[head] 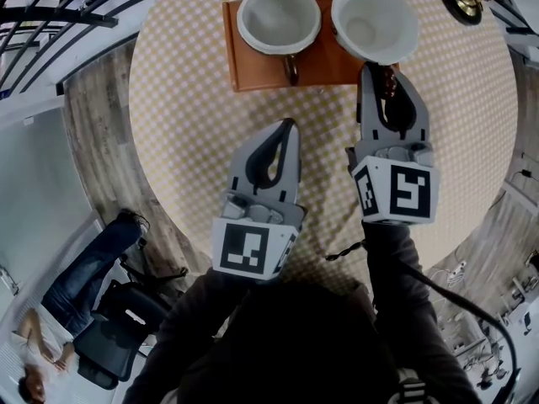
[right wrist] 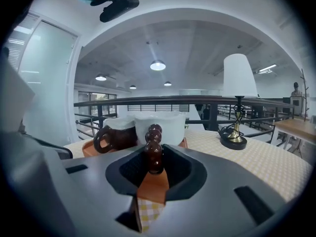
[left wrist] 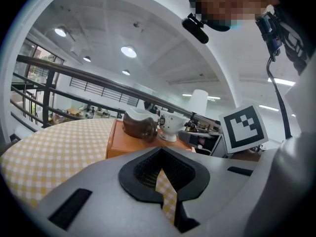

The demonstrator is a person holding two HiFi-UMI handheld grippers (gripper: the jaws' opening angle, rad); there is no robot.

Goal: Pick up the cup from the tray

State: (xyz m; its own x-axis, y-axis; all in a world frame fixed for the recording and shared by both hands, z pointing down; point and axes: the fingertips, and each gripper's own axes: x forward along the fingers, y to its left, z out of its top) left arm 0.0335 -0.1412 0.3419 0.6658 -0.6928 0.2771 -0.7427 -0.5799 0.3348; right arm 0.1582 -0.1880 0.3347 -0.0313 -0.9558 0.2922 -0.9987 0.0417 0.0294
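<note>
While gripped solely at knobbly handle [right wrist: 154,152] by narrowly parted right gripper [head: 383,76]: risk of cup [head: 375,19] swivelling or slipping off tray's [head: 253,70] right end, striking neighbouring cup [head: 278,19]. Left gripper [head: 290,126] closed, empty.

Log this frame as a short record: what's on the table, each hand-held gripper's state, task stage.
table: round, checked cloth
tray: orange, far side
left cup: on tray, untouched
right cup: over tray's right edge
right hand-held gripper: shut on right cup's beaded handle
left hand-held gripper: shut, empty, above cloth
stage: grasp made
</note>
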